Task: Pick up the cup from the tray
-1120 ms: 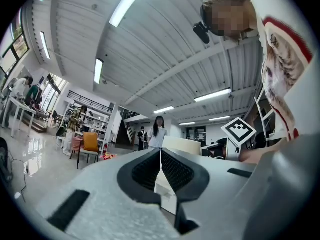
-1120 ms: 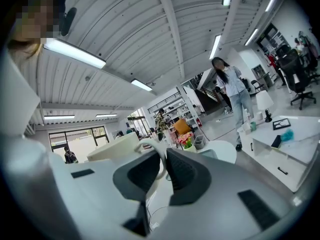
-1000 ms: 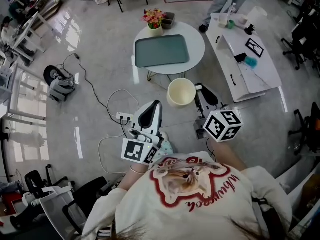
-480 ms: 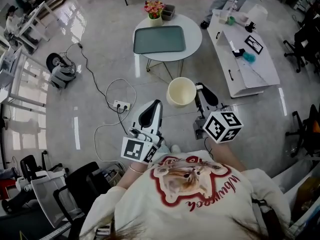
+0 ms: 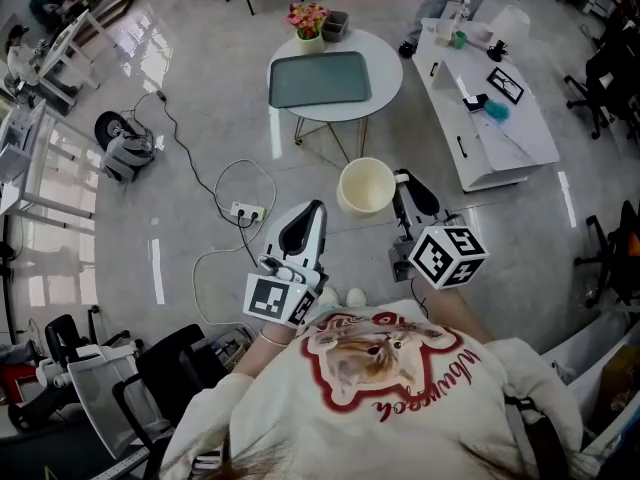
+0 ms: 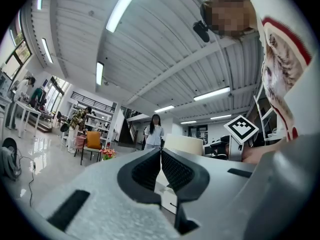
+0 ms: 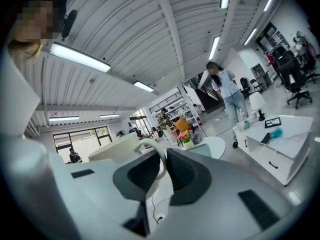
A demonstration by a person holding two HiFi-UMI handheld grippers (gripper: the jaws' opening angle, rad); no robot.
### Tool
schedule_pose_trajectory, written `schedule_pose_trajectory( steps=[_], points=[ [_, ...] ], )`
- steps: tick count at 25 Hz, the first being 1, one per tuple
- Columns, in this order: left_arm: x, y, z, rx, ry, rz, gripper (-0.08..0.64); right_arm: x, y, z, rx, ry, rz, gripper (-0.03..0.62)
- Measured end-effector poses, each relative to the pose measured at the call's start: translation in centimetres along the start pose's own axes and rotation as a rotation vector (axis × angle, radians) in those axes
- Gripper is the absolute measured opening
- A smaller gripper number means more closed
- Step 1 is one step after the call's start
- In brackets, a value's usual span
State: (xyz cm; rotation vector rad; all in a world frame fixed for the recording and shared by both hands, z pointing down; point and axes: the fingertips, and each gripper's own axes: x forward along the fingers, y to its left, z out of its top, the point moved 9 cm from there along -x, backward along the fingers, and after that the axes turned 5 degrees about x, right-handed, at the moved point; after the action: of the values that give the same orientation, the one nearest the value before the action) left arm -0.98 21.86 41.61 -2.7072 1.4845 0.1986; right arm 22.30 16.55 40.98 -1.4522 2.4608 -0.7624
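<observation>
Cup (image 5: 365, 186) mouth-up, handle (image 7: 161, 164) pinched in right tool (image 5: 403, 183); left tool (image 5: 316, 209) closed, seemingly empty.

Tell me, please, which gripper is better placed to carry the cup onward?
Right: the right gripper has its jaws shut on the handle of the cup, while the left gripper is shut with nothing between its jaws.

Wider gap, cup (image 5: 366, 185) to tray (image 5: 320, 78)
</observation>
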Motion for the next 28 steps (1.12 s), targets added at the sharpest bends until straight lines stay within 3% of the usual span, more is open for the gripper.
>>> schedule_pose_trajectory(
  steps=[28],
  points=[
    [-1.4,1.3,1.1,0.012,-0.028,-0.026,0.018,0.0,2.8,-1.0,-0.026,-0.009,0.006,0.051]
  ],
)
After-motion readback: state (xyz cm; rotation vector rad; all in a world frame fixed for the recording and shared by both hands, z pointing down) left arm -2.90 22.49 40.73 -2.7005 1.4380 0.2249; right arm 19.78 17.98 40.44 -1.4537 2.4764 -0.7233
